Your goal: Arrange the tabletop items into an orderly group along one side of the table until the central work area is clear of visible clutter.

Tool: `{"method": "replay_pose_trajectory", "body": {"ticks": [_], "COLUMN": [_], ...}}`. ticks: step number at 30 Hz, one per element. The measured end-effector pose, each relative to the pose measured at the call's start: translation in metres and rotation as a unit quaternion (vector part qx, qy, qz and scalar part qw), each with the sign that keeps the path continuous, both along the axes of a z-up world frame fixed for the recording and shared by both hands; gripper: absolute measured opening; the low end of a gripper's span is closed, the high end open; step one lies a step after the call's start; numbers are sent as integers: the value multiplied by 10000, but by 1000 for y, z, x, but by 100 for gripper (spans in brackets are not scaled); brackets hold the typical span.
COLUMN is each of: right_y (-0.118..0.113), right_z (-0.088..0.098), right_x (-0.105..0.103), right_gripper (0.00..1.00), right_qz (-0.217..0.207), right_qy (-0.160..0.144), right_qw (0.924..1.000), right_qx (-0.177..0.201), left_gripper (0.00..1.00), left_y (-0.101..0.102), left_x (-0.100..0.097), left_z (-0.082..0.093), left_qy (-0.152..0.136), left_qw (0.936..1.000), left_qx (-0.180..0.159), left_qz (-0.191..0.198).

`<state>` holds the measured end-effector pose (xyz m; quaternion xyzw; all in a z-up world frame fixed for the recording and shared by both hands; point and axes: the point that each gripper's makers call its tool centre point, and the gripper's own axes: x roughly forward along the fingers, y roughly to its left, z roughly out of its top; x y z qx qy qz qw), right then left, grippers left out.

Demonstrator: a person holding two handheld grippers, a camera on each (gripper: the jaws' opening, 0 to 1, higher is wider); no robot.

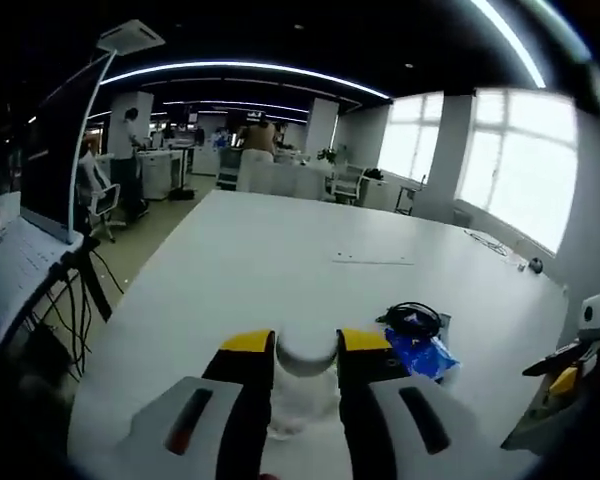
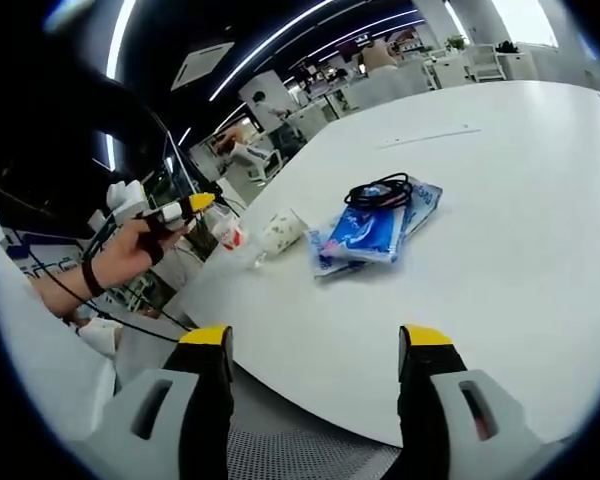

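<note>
Holding the clear cup (image 1: 302,385) low in the left gripper view, your left gripper (image 1: 305,352) is clamped on it. Set it upright beside the blue packet (image 1: 423,355) and black cable (image 1: 413,320). Your right gripper (image 2: 316,345) hangs wide apart over the table (image 2: 520,250) edge.

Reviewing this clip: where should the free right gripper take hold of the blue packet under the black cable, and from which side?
Probably the blue packet's near end, toward the table edge. It lies flat, and the coiled black cable rests on its far part, so a low approach from the near edge, jaws pinching that bare end, avoids the cable.
</note>
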<state>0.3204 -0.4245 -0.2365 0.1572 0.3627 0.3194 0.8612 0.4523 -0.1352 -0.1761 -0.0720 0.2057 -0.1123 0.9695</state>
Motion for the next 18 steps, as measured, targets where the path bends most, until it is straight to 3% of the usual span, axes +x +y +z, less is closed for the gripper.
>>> {"method": "replay_pose_trajectory", "body": {"ticks": [6,9,12,18], "right_y": [3,3,4,5], "right_z": [2,2,2,0], "right_x": [2,3,3,1], "right_gripper": [66,66,66,66], "right_qz": [26,36,76,56], "right_qy": [-18,-18,-15,16], "right_qw": [10000,10000,10000,10000], "right_qx": [2,8,-7,11], "left_gripper": [22,22,22,22], "left_y": [-1,-4,-5,-9], "left_x": [0,-1,-1,-1], "left_z": [0,0,-1,-2], "left_qy": [-14,-6,44,98], "left_qw": [9989,9958,9905,9777], "left_qx": [50,89,217,71], "left_qz": [-475,-906,-1359,-2098]}}
